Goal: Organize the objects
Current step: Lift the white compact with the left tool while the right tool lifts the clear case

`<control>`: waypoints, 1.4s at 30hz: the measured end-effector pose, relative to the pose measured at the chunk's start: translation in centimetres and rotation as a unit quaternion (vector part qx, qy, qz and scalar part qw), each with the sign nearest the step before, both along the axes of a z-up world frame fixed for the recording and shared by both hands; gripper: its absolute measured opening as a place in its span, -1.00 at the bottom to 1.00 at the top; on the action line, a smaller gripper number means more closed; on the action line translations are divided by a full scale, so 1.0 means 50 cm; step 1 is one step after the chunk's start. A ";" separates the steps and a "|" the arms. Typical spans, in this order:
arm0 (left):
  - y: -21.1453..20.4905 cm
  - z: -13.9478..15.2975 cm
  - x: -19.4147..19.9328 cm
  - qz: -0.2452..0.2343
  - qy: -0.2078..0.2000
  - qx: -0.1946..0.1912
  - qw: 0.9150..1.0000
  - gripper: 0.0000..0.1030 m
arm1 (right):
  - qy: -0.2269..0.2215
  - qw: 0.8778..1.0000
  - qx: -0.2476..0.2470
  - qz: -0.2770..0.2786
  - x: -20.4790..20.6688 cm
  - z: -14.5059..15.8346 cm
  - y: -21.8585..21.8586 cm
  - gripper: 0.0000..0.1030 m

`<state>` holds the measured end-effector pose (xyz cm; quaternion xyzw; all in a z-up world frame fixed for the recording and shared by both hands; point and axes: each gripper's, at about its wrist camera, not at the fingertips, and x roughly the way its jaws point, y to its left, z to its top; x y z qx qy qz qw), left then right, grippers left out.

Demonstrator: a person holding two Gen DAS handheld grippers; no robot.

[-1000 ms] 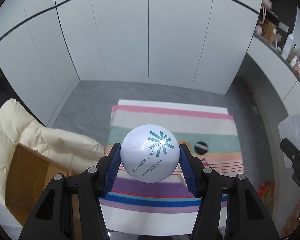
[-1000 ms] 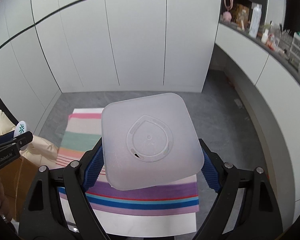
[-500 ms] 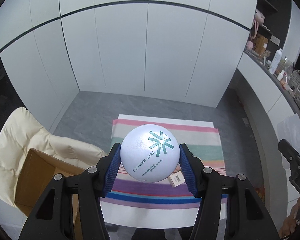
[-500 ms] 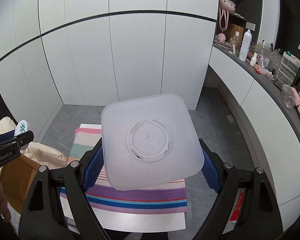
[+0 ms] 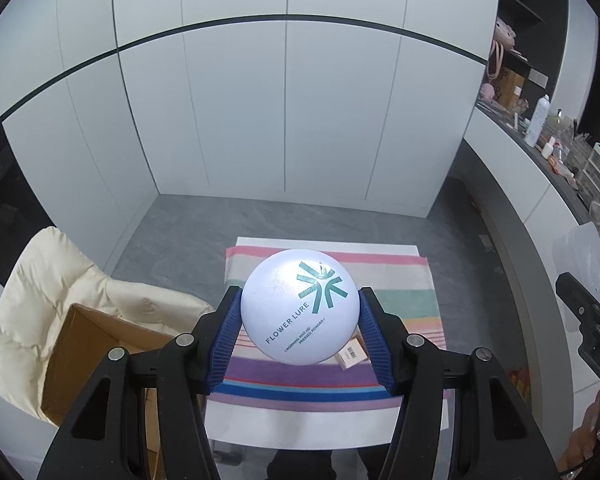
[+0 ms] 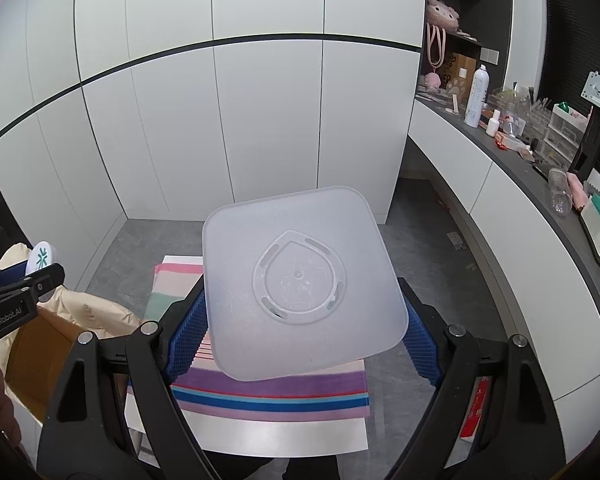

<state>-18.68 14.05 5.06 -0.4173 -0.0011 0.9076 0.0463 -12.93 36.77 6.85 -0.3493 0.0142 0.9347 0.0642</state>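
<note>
My left gripper (image 5: 300, 332) is shut on a round white powder compact (image 5: 300, 306) printed "FLOWER LURE", held high above a striped cloth (image 5: 400, 292) on a white table. My right gripper (image 6: 300, 332) is shut on a square translucent plastic lid (image 6: 300, 288), also held high above the cloth (image 6: 276, 396). The left gripper with the compact (image 6: 40, 258) shows at the left edge of the right wrist view. The lid (image 5: 580, 264) shows at the right edge of the left wrist view. A small pink box (image 5: 350, 356) lies on the cloth below the compact.
A cream chair (image 5: 60, 280) holding an open cardboard box (image 5: 88, 356) stands left of the table. White cupboards fill the back wall. A dark counter (image 6: 540, 168) with bottles and clutter runs along the right. A red packet (image 6: 474, 412) lies on the floor.
Both grippers have risen well above the table with their objects still held. The table and cloth look smaller and farther away, and a black round object has gone out of sight.
</note>
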 end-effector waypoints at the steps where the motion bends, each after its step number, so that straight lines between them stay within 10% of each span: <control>1: 0.001 0.000 0.001 -0.002 -0.002 0.000 1.000 0.13 | 0.000 1.000 0.001 0.001 0.002 0.001 -0.001 0.69; 42: -0.024 -0.030 0.357 -0.055 0.048 -0.022 0.997 0.13 | 0.007 1.000 -0.019 0.018 0.302 -0.065 -0.035 0.69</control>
